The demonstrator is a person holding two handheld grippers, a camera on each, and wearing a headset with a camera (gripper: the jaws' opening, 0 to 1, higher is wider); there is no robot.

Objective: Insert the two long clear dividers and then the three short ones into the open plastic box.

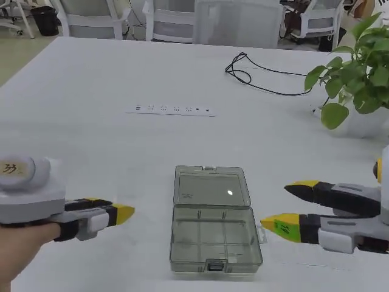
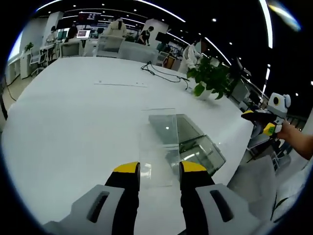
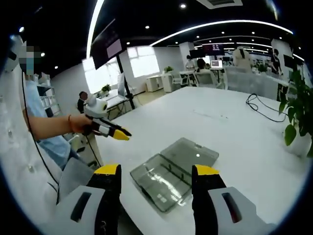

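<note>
The clear plastic box point(image 1: 182, 263) lies open on the white table, lid point(image 1: 211, 187) folded flat away from me, and divider lines show inside its base. My left gripper point(image 1: 119, 212) hovers left of the box, about level with it. In the left gripper view its jaws point(image 2: 160, 172) stand close together with a clear divider point(image 2: 157, 147) between them, reaching toward the box point(image 2: 198, 149). My right gripper point(image 1: 281, 207) is open just right of the box, nothing in it. The box point(image 3: 164, 178) sits ahead of the right gripper point(image 3: 155, 172), with the left gripper point(image 3: 116, 132) beyond.
A white power strip point(image 1: 172, 110) lies mid-table, a black cable point(image 1: 261, 76) behind it. A potted plant point(image 1: 358, 67) stands at the right edge. Chairs line the far side. The table's near edge is just below the box.
</note>
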